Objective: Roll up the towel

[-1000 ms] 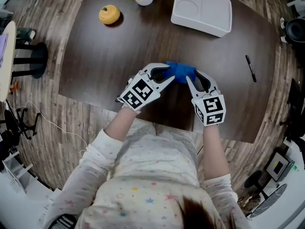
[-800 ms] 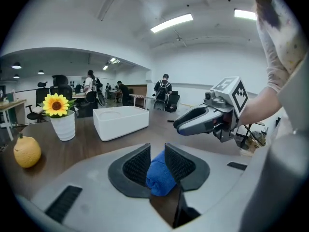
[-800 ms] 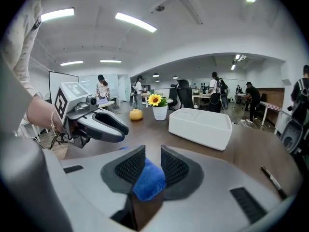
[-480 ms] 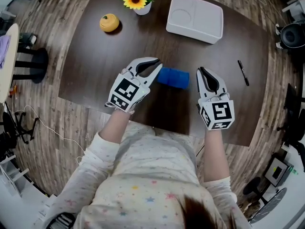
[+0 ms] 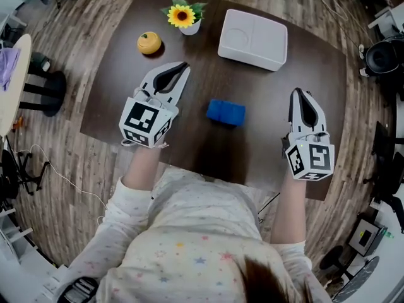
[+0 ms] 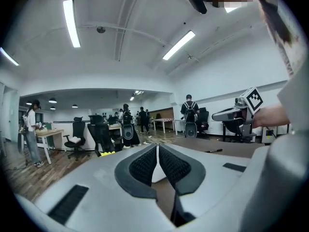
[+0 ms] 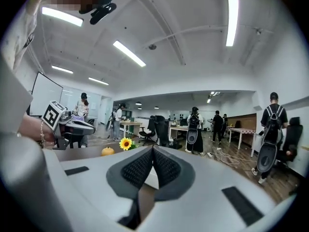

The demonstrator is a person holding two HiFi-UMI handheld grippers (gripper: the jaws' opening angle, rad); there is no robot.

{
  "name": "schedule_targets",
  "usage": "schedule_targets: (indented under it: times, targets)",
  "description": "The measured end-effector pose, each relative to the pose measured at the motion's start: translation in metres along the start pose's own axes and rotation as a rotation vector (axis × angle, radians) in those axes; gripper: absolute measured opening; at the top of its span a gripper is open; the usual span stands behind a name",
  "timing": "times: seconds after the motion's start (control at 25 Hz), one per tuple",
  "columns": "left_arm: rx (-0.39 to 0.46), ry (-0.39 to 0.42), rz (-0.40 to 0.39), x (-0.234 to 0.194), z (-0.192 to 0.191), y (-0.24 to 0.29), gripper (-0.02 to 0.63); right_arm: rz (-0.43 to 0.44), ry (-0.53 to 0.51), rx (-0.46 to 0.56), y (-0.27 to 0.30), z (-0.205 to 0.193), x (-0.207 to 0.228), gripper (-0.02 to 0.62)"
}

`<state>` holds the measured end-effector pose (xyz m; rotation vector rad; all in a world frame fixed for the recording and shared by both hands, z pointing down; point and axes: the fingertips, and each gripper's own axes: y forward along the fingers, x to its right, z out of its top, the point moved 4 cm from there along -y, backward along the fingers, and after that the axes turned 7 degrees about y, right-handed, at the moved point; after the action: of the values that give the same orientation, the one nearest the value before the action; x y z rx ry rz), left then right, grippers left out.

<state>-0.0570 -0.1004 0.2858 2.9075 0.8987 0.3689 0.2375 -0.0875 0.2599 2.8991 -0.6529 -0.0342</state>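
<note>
– Black pads [image 6: 144, 167] squeezed together! Are the left tongs [image 5: 182, 66] holding something?
– No. They have just been closing, and nothing is between them. The right tongs [image 5: 298, 93] are pinched shut and empty too.
– Where is the towel [image 5: 225, 112]?
– It lies on the brown table [image 5: 278, 100]. It is a small blue roll, between the two tongs but well apart from both.
– Why are they not touching it?
– I think the rolling is done, so it can lie there alone. One pair of tongs is held up on each side of the towel.
– And behind the towel?
– A white tray [image 5: 252, 40], a sunflower [image 5: 182, 16] and a little orange thing [image 5: 149, 43]. I don't think the job needs them.
</note>
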Motion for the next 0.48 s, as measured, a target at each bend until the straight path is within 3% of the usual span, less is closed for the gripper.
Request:
schedule_targets:
  times: [0.24,0.48]
  targets:
    - [0.053,0.014,0.085,-0.017,0.032,-0.020,0.025,-0.034,0.005,0.078,-0.015,0.030,0.005,0.000]
    - [0.068,0.012,0.130,-0.023,0.039,-0.029,0.024,-0.046,-0.015,0.134,-0.023,0.046,0.005,0.000]
